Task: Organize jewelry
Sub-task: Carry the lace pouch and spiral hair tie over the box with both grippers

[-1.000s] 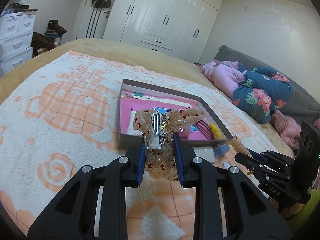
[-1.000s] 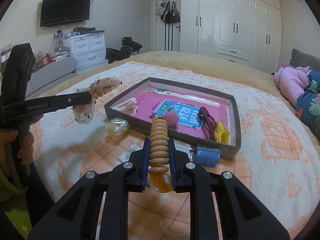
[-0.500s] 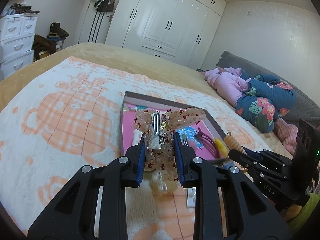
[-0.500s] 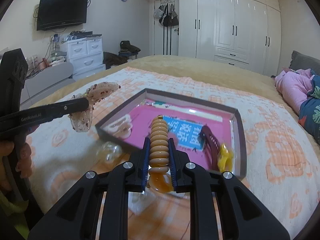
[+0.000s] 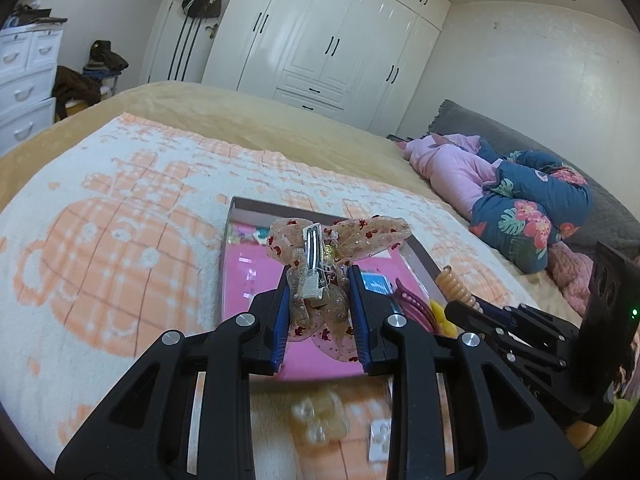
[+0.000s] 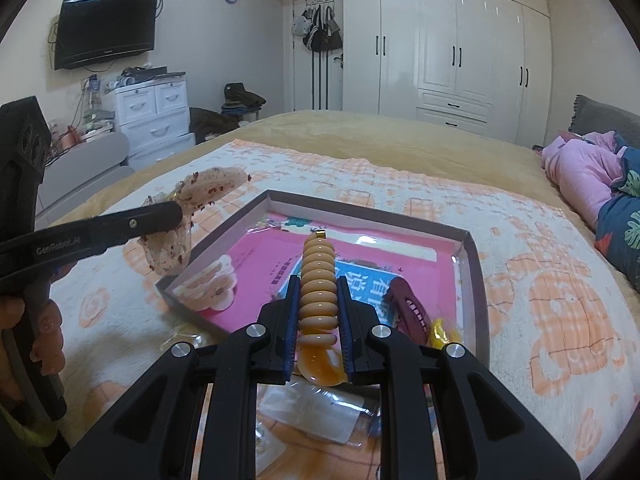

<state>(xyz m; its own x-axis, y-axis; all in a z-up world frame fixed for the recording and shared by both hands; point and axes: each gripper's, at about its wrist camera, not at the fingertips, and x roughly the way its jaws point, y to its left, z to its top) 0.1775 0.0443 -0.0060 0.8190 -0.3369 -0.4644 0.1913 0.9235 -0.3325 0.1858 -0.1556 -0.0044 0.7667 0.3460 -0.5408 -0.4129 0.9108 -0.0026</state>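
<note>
Over bed, both jaws, clamped on bow clip (image 5: 320, 276) and ribbed clip (image 6: 318, 280), have advanced above tray (image 6: 474, 280).

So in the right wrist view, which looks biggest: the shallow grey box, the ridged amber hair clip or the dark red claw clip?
1. Shallow grey box.
2. Ridged amber hair clip, though it is nearest the camera, so unsure.
3. Dark red claw clip.

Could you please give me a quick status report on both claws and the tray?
Left claw shut on bow clip. Right claw shut on ridged amber clip. Both over tray; nothing blocking.
</note>
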